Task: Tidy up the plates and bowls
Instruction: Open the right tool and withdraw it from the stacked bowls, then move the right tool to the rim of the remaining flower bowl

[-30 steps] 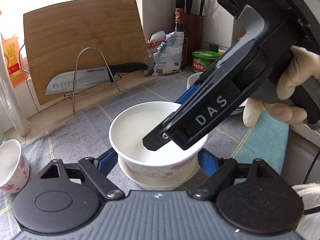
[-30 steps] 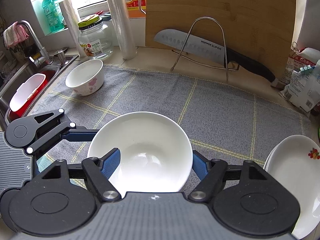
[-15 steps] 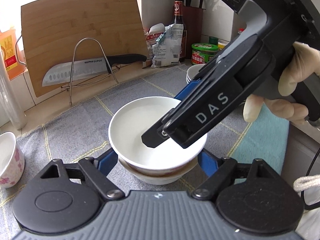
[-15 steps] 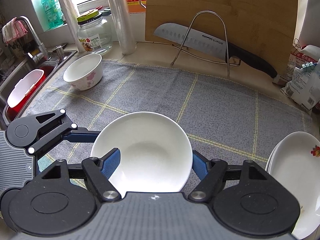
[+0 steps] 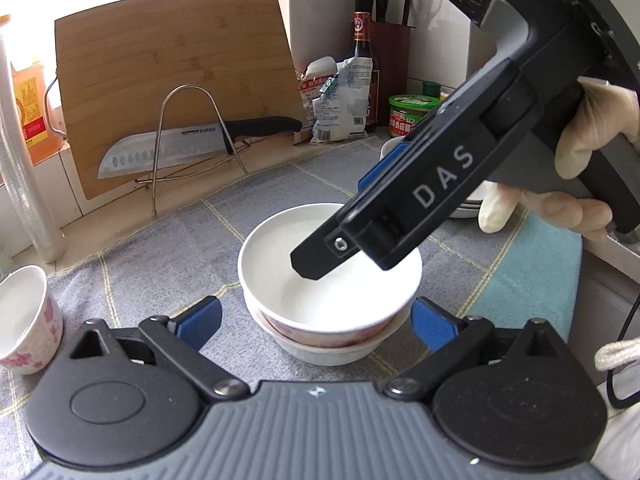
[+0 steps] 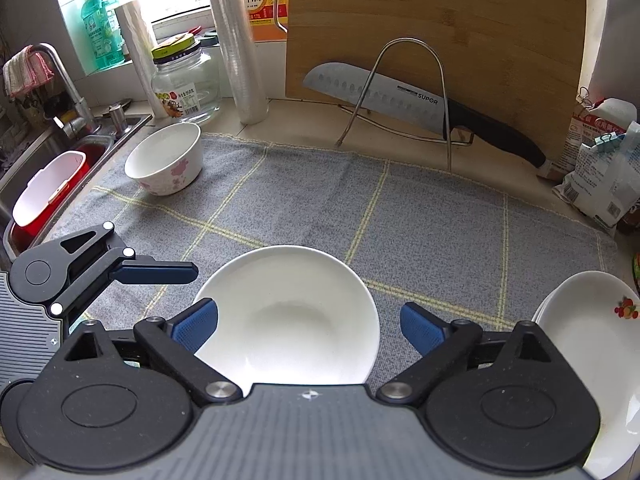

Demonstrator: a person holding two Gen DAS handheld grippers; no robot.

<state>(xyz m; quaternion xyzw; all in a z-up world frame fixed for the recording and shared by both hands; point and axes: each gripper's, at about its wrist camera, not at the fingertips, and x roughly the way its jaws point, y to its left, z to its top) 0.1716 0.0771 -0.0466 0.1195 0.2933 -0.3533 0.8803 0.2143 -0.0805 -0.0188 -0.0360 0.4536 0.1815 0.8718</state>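
From the left wrist view, the left gripper has its blue pads on both sides of the stacked bowls, and the jaws are opening now: a second ago they were closed tight near the bowl, and now a clear gap shows on each side, so nothing is pressed. The upper bowl, with a pink pattern on its wall, sits inside a plain white lower one on the grey cloth. The right gripper, held by a gloved hand, crosses above the bowl with its dark tip over the white inside. From the right wrist view, the right gripper's own jaws are opening too; the pads stand away from the rim of the white bowl, which half a second ago they were nearly touching. I judge the bowl is now released into the stack, so this nesting step looks finished. A flowered bowl waits near the sink, well apart, and the plates are stacked at the right edge.
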